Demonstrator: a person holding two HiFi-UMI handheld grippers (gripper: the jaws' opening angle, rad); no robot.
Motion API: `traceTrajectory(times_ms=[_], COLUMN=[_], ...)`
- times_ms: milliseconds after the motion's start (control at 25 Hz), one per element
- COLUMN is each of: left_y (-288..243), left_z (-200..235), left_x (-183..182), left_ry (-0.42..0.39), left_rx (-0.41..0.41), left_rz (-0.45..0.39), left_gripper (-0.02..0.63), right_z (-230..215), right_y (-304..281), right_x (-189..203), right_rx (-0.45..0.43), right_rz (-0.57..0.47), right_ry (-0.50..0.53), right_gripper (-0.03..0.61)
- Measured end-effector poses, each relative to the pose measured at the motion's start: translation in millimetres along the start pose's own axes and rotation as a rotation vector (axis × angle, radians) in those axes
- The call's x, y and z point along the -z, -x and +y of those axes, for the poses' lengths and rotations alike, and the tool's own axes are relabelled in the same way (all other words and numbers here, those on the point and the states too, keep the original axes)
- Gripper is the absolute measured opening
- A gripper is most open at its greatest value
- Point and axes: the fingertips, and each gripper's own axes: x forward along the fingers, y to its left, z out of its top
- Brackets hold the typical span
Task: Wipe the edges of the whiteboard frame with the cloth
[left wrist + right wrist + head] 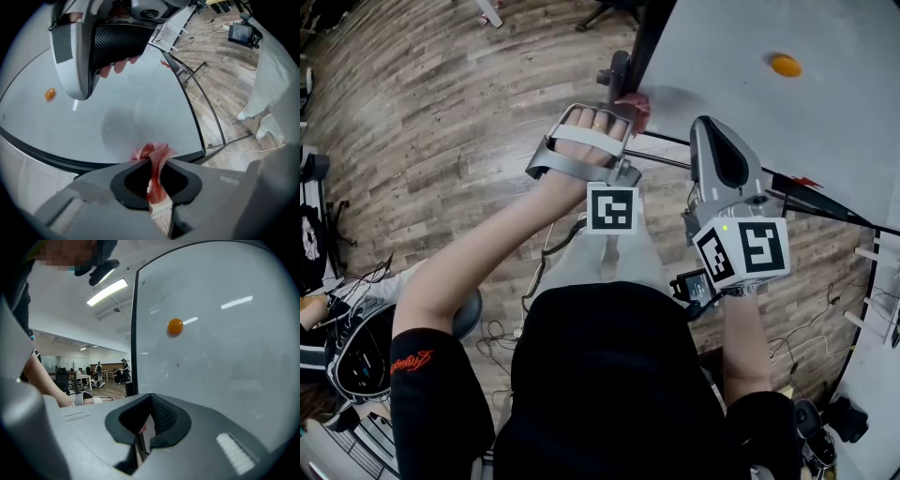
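- Left claw: closed on the cloth, which is pinched as a narrow fold. Only a small red tuft stands proud of the tips.
- Cloth position: the tuft sits at the dark whiteboard frame, on the frame's outer edge. Whether it actually presses on the frame cannot be confirmed.
- Risk 1: with so little cloth past the tips, a firm push toward the frame would likely bring the hard claw tips onto it. The result would be scraping rather than wiping.
- Risk 2: a drag along the frame may pull the thin fold back through the grip. The cloth would then slip out or bunch, and the stroke would clean nothing.
- Risk 3: a slight tilt inward from the frame would carry the tuft onto the board face, and the edge would be missed.
- Right claw: drawn together with nothing seen in its grip. It hangs inboard of the frame, near the board face, and does not brace the frame.
- Risk 4: left-hand pressure on the unbraced frame may rock or shift the board.
- Orange magnet: well inside the frame. A careless swing of the right claw could knock it off.
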Motion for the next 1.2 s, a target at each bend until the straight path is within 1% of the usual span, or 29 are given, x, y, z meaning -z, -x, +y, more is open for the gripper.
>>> traceTrajectory(times_ms=[160, 520, 800, 1040, 1200], left_y=[6.4, -6.8, -29.5, -29.4, -29.4], left_z=[-8.0, -25.5, -44.5, -59.5, -67.8], left_x=[-6.3, -2.6, 4.5, 7.0, 5.3], left_ry=[-0.010, 0.005, 0.011, 0.002, 0.010], left_rx=[0.009, 0.031, 0.057, 0.061, 0.065], left_rz=[0.004, -0.002, -0.014, -0.020, -0.022], left_gripper=[0.046, 0.046, 0.046, 0.046, 0.046], right_z=[-0.8, -3.5, -9.4, -2.3, 0.3], right_y=[11.9, 3.0, -15.9, -14.9, -13.2], right_x=[3.9, 21.9, 42.8, 56.0, 61.9], right_rx=[0.007, 0.016, 0.023, 0.025, 0.026], right_rz=[0.004, 0.033, 0.070, 0.083, 0.089], right_ry=[-0.007, -0.027, -0.050, -0.057, -0.062], right_gripper=[0.002, 0.002, 0.002, 0.002, 0.002])
